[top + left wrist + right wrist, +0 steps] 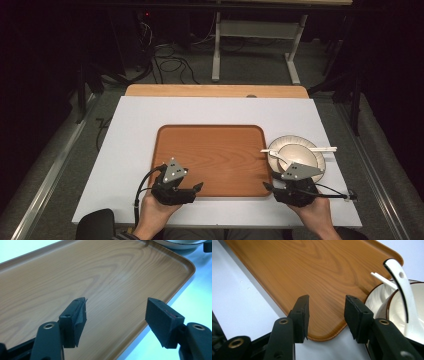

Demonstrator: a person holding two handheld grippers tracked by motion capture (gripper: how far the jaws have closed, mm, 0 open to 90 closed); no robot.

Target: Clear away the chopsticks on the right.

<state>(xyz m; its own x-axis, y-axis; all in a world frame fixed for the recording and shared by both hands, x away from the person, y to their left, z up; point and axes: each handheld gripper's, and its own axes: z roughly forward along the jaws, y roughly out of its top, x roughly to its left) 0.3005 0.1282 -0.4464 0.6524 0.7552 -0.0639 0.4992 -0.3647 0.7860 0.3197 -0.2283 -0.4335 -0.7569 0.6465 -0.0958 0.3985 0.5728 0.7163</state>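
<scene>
A brown wood-grain tray [210, 150] lies in the middle of the white table top, with nothing on it. To its right a white plate [320, 159] carries a white bowl [300, 156], a white spoon [402, 287] and white chopsticks [320, 149]. My left gripper [199, 186] is held at the tray's near left edge, open, nothing between its jaws; the left gripper view looks over the tray [75, 277]. My right gripper [267, 186] sits at the tray's near right corner [322, 336], next to the bowl [402, 312], open and holding nothing.
The white table top [135, 130] has bare room left of and behind the tray. A wooden strip [215, 90] runs along the far edge. Beyond it are the floor, cables [170, 62] and a metal stand [255, 40].
</scene>
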